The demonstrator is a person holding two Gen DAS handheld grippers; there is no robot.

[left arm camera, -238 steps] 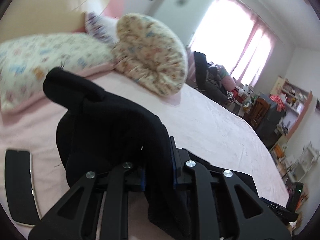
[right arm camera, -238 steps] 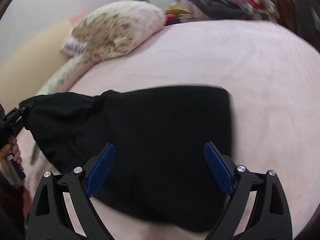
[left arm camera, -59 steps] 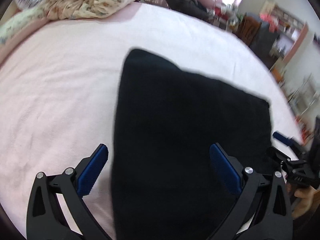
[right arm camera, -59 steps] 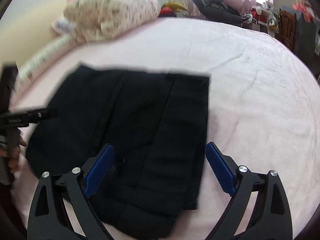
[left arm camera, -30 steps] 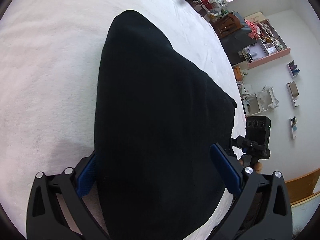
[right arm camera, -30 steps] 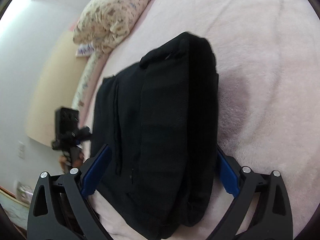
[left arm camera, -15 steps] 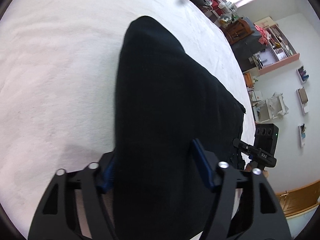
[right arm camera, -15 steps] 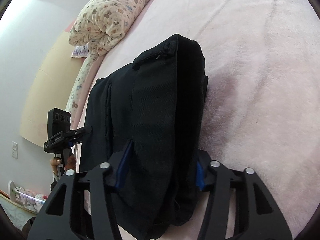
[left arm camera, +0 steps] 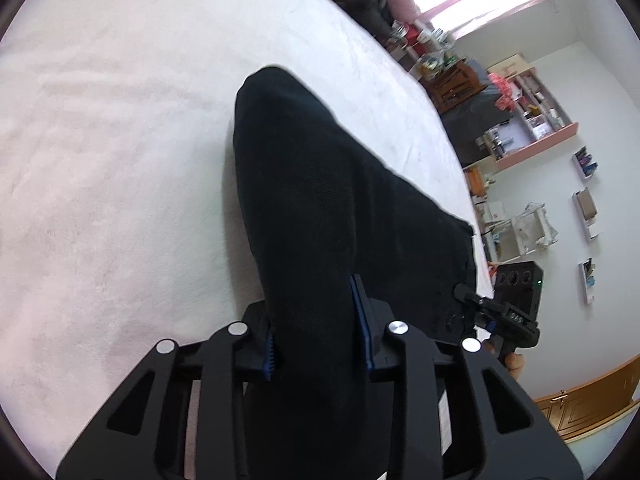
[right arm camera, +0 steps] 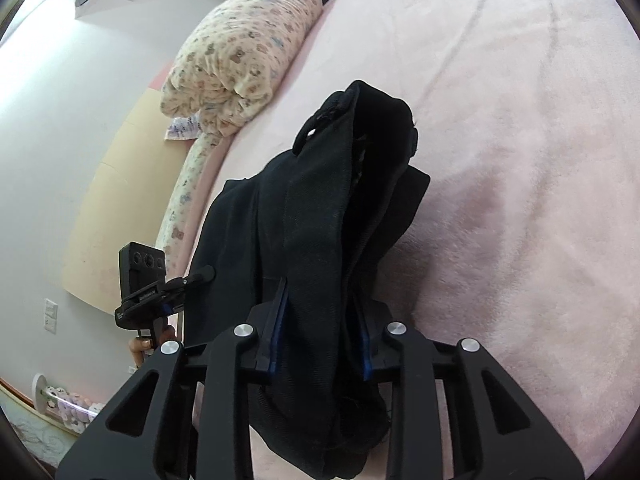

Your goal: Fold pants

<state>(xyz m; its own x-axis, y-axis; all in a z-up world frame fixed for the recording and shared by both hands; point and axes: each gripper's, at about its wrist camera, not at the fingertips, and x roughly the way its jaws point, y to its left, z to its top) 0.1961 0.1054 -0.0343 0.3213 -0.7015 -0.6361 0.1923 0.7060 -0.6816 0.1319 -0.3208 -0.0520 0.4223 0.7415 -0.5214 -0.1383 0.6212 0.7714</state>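
The folded black fabric pants (left arm camera: 340, 216) lie on the pale pink plush bed cover (left arm camera: 120, 200), one end bunched between the blue-padded fingers of the left gripper (left arm camera: 318, 336), which have just been closing and now pinch the cloth narrowly from both sides. In the right wrist view the same pants (right arm camera: 320, 240) rise in a thick folded ridge from the bed cover (right arm camera: 520, 160), and the right gripper (right arm camera: 320, 340), its jaws likewise just drawn in, clamps the near end of the stack, the fabric filling the gap between the pads. Each gripper shows in the other's camera at the far edge of the garment: the right gripper (left arm camera: 496, 312) at the right of the left view, the left gripper (right arm camera: 160, 292) at the left of the right view, with a hand (right arm camera: 150, 342) below it. A rolled, bear-print cream quilt (right arm camera: 240, 60) lies at the bed's far side. The shelves (left arm camera: 528, 128) beyond look cluttered, though the details are too small to tell.
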